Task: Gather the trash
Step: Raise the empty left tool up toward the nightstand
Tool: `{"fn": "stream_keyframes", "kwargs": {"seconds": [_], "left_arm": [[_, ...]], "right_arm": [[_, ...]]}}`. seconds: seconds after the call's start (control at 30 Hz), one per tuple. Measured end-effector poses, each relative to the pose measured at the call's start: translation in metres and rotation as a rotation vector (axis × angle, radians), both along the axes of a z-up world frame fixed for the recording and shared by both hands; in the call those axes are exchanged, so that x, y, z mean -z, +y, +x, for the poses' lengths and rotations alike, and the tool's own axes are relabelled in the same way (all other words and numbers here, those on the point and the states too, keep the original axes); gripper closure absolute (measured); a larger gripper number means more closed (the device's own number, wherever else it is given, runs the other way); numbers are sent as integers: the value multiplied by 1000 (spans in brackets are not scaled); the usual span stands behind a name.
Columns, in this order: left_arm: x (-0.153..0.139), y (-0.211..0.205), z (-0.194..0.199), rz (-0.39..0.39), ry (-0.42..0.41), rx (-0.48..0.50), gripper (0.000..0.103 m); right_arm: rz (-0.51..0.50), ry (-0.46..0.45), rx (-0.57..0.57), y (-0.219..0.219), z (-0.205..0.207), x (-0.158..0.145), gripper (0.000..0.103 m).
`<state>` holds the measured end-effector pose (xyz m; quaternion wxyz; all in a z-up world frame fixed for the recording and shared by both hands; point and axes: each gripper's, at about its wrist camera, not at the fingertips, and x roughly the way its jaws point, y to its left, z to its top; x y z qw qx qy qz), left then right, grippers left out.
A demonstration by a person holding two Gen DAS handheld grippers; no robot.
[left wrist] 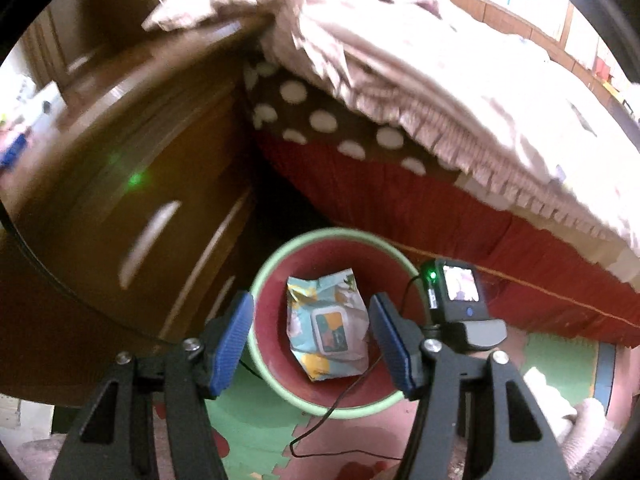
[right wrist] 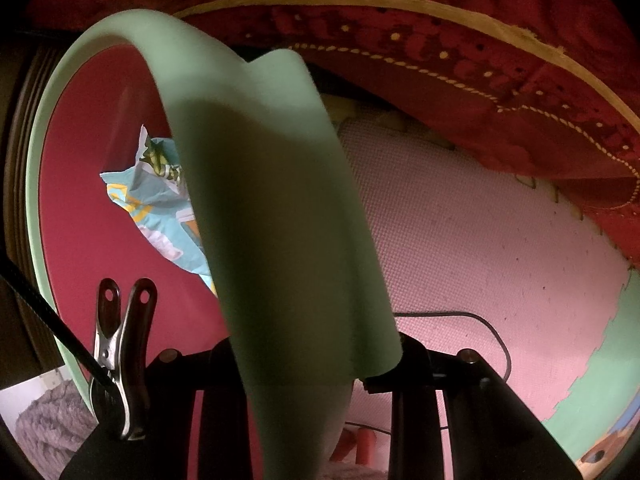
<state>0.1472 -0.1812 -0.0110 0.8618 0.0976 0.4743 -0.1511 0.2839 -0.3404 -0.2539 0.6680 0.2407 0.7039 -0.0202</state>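
A round bin with a red inside and a pale green rim (left wrist: pixel 332 234) stands on the floor below my left gripper (left wrist: pixel 312 340). That gripper is open above it, blue pads apart and nothing between them. A crumpled light-blue printed wrapper (left wrist: pixel 328 324) lies at the bottom of the bin. In the right wrist view the green rim (right wrist: pixel 248 160) runs straight between the fingers of my right gripper (right wrist: pixel 312 360), which is shut on it; the wrapper (right wrist: pixel 160 208) shows behind the rim. The right gripper's camera unit (left wrist: pixel 456 296) sits at the bin's right edge.
A brown wooden cabinet (left wrist: pixel 120 160) stands left of the bin. A bed with a pink frilled cover (left wrist: pixel 440 92) and a red skirt (left wrist: pixel 440 216) is behind it. The floor is pink and green foam mat (right wrist: pixel 480 240). A thin black cable (left wrist: pixel 340 400) trails over it.
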Motion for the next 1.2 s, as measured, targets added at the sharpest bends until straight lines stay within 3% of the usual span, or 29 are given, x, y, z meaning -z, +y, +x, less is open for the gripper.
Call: {"fn": "stream_keyframes", "kwargs": {"seconds": [0.43, 0.77, 1.0, 1.2], "left_arm": [[-62, 46, -20, -43, -116, -82, 39], [-83, 99, -27, -61, -153, -203, 36], [-118, 148, -25, -90, -247, -322, 34], [-134, 187, -15, -61, -306, -402, 32]], "right_arm": [[-11, -3, 2, -1, -3, -6, 74], [-11, -10, 10, 3, -5, -7, 74], [-5, -15, 10, 0, -7, -7, 74], [-9, -15, -14, -1, -9, -4, 74]]}}
